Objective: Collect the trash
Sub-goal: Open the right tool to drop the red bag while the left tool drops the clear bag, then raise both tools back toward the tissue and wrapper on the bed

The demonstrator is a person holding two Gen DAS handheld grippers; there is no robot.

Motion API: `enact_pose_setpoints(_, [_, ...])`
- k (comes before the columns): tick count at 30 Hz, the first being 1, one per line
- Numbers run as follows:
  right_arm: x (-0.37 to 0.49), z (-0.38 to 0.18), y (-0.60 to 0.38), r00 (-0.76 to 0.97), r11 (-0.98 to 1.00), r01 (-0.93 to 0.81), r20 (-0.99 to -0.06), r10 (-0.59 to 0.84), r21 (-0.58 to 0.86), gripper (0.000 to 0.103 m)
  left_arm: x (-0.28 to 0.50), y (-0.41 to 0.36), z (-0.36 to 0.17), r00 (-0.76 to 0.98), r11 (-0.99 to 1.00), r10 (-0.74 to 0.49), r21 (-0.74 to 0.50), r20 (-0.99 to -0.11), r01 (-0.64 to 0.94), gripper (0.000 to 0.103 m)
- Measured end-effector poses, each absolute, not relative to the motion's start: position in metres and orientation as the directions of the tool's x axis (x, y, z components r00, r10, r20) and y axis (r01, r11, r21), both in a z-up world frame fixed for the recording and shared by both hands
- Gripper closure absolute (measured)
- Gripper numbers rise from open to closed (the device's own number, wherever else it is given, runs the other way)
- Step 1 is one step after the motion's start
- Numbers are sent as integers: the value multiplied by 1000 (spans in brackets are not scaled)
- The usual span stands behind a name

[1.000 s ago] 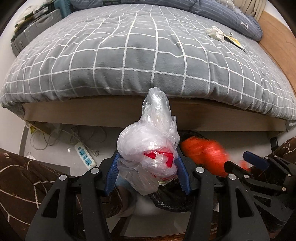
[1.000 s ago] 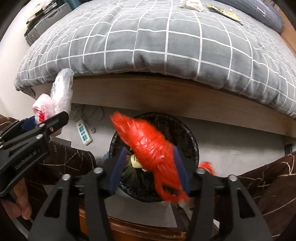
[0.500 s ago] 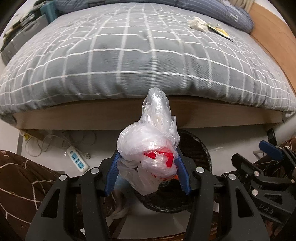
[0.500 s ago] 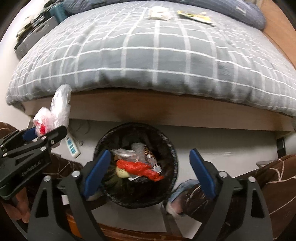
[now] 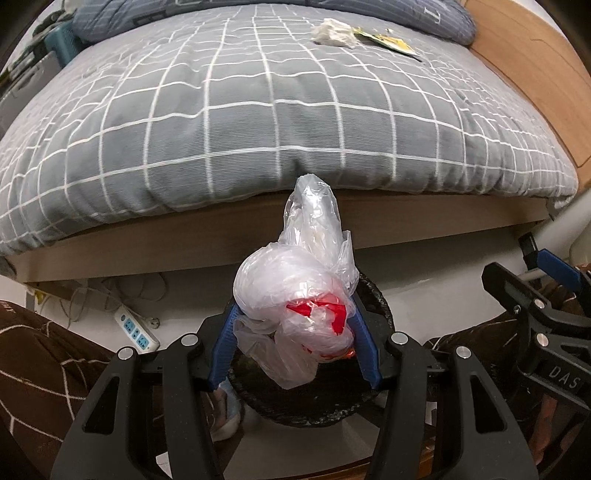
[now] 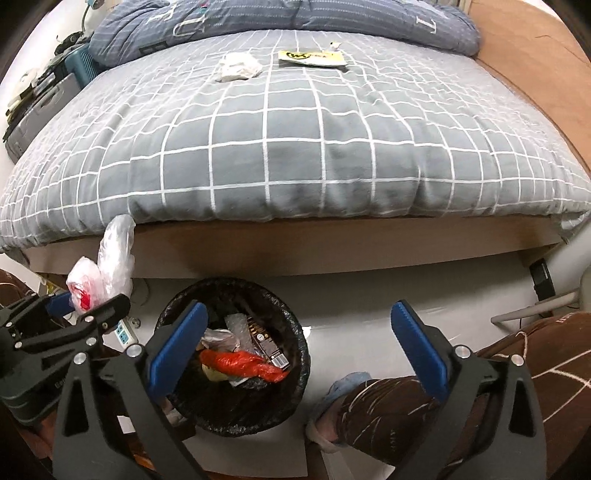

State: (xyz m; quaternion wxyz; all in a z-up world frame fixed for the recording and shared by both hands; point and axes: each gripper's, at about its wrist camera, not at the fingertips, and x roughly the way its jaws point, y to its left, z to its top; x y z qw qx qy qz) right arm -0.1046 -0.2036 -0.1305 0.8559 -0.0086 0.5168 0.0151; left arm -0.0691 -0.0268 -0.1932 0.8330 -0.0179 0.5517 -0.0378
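My left gripper [image 5: 293, 328] is shut on a crumpled clear plastic bag with red print [image 5: 299, 299] and holds it above the black-lined trash bin [image 5: 373, 295]. The bag also shows in the right wrist view [image 6: 107, 269], left of the bin [image 6: 295, 339]. My right gripper [image 6: 299, 350] is open and empty above the bin's right side. A red plastic bag [image 6: 243, 363] lies in the bin among other trash. A crumpled white tissue [image 6: 238, 66] and a yellow wrapper [image 6: 312, 57] lie on the grey checked bed cover [image 6: 295, 147].
The wooden bed frame [image 6: 332, 243] runs just behind the bin. A white power strip [image 5: 136, 330] with cables lies on the floor to the left. Brown-trousered legs [image 6: 406, 410] and a blue slipper [image 6: 343, 384] are beside the bin. Pillows [image 6: 295, 18] lie at the bed's far end.
My right gripper opened and dropped the red bag into the bin, then rose. My left gripper moved right over the bin, still holding the clear bag.
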Motion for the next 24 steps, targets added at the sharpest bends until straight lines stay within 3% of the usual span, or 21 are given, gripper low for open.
enact_pose_setpoints(5, [-105, -130, -205, 475, 1000, -30, -880, 16, 1, 7, -71, -29, -194, 395, 996, -85, -69, -915, 56, 45])
enact_pose_setpoints(7, [-106, -129, -204, 477, 1000, -30, -879, 15, 1, 7, -72, -30, -193, 404, 997, -75, -56, -912, 59, 32])
enact_pose_setpoints(16, [-103, -121, -206, 507, 1000, -24, -862, 6, -7, 7, -70, -31, -179, 455, 998, -44, -18, -889, 61, 13])
enact_pose_setpoints(24, [-93, -98, -211, 579, 1000, -14, -815, -1, -11, 7, -56, -30, -151, 541, 998, -29, 6, -841, 63, 6])
